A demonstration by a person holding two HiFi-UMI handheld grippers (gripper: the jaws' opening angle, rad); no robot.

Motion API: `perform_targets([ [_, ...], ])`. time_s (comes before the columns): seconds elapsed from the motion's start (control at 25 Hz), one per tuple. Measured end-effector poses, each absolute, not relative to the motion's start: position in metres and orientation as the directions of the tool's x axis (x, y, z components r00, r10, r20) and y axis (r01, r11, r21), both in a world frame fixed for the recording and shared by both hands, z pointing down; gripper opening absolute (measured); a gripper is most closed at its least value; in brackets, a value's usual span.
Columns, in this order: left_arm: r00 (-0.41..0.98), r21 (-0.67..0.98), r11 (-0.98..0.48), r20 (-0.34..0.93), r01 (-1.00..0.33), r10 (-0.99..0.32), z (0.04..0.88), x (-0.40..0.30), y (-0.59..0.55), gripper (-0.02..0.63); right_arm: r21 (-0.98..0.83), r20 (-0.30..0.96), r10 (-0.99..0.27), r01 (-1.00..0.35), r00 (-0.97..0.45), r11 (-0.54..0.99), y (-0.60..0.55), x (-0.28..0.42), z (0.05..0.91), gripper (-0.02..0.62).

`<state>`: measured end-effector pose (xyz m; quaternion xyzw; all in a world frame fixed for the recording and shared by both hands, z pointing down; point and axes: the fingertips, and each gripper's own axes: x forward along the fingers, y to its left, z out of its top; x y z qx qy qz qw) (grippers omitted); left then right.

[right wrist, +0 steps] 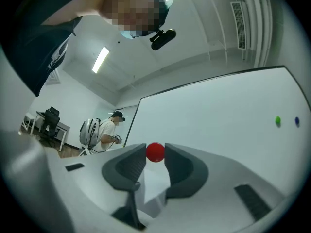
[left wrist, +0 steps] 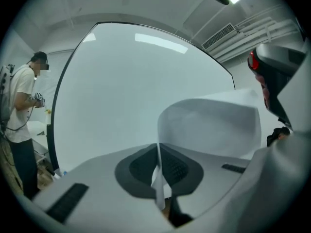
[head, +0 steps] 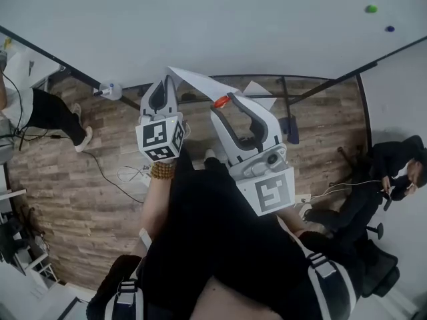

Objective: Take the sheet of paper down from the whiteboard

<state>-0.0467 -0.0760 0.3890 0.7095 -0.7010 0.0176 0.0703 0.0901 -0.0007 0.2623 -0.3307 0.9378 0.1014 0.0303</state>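
Note:
The white sheet of paper (head: 200,82) hangs free of the whiteboard (head: 220,25), pinched at one edge by my left gripper (head: 169,80). In the left gripper view the sheet (left wrist: 209,125) curls up to the right from the shut left gripper (left wrist: 158,152). My right gripper (head: 223,103) is just right of the sheet and is shut on a small red magnet (head: 221,101). The right gripper view shows that red magnet (right wrist: 155,152) squeezed between the tips of the right gripper (right wrist: 155,148), with the whiteboard (right wrist: 218,115) beyond.
A green magnet (head: 371,9) and a blue magnet (head: 389,29) sit on the board's upper right. One person (head: 40,109) stands at the left by a table, another (head: 393,172) sits at the right. Cables (head: 120,172) lie on the wooden floor.

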Motion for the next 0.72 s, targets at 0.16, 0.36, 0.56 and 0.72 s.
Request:
perform_targets([
  [0.16,0.028,0.092,-0.018,0.113,-0.996,-0.993,0.389,-0.045,-0.077,0.009,0.198,-0.122,-0.640,-0.651,-0.758,0.733,-0.011,0.096,0.265,0.117],
  [0.36,0.074,0.075,-0.068,0.072,-0.995,-0.995,0.374,-0.026,-0.078,0.009,0.195,-0.098,-0.684,-0.688,-0.723,0.699,-0.030,0.102,0.282,0.117],
  [0.56,0.101,0.045,-0.100,0.029,-0.994,-0.994,0.357,-0.012,-0.076,0.009,0.194,-0.090,-0.710,-0.712,-0.698,0.675,-0.042,0.110,0.288,0.115],
  [0.72,0.109,0.036,-0.109,0.000,-0.993,-0.994,0.347,-0.011,-0.074,0.009,0.193,-0.089,-0.719,-0.720,-0.690,0.667,-0.044,0.112,0.290,0.115],
])
